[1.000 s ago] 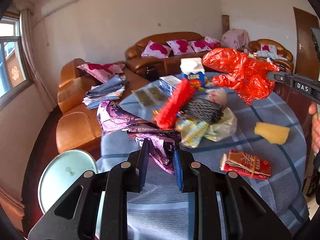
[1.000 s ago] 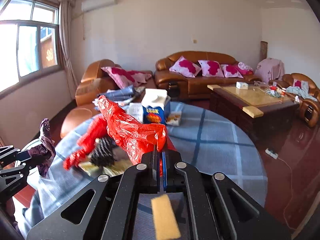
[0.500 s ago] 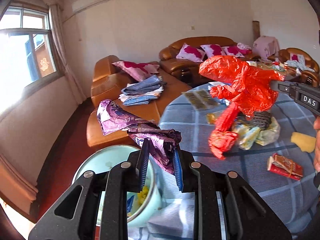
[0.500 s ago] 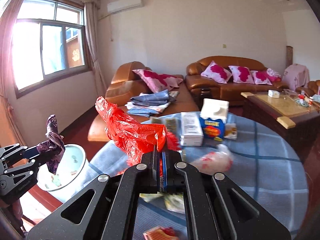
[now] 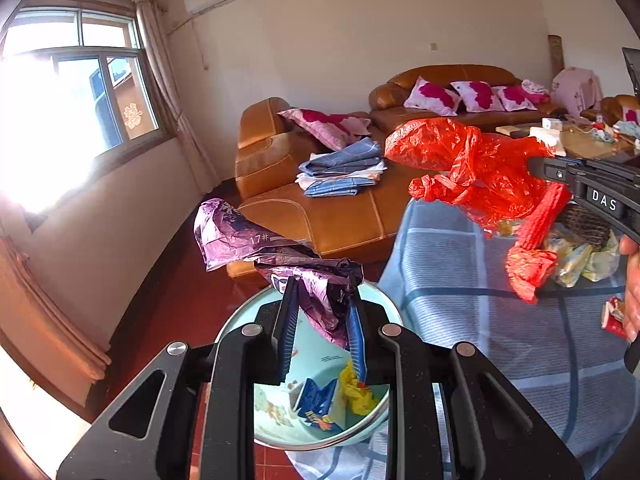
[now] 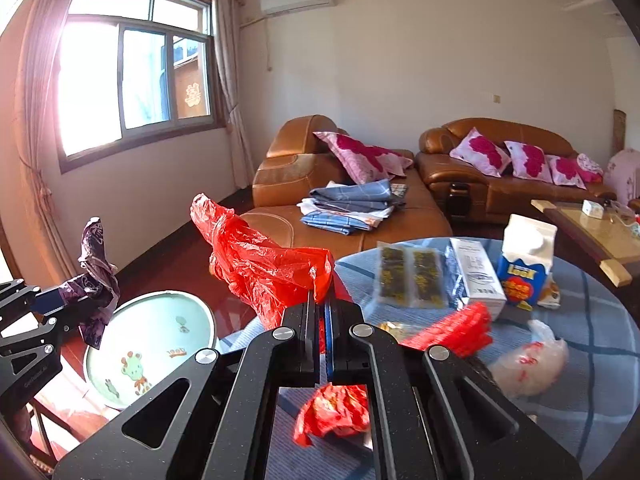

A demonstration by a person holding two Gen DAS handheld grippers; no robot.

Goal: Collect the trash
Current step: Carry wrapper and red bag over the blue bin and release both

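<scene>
My left gripper (image 5: 322,304) is shut on a crumpled purple wrapper (image 5: 256,244), held in the air over the pale green bin (image 5: 320,420), which has wrappers inside. From the right wrist view that gripper (image 6: 52,300) and its purple wrapper (image 6: 96,276) hang at the left, above the bin (image 6: 148,344). My right gripper (image 6: 318,304) is shut on a red plastic bag (image 6: 256,264), held above the table's left edge. The left wrist view shows the red bag (image 5: 476,168) and the right gripper (image 5: 536,166) at the upper right.
The round table with a blue checked cloth (image 6: 592,360) carries a red mesh piece (image 6: 452,328), a milk carton (image 6: 524,264), a white box (image 6: 476,276), snack packets (image 6: 412,280) and a clear bag (image 6: 528,360). Brown sofas (image 6: 320,208) stand behind. A hand (image 5: 632,288) shows at the right edge.
Both grippers have swung left, away from the table's middle. The left one with the purple wrapper now hangs over the bin; the right one with the red bag has followed toward the table's edge.
</scene>
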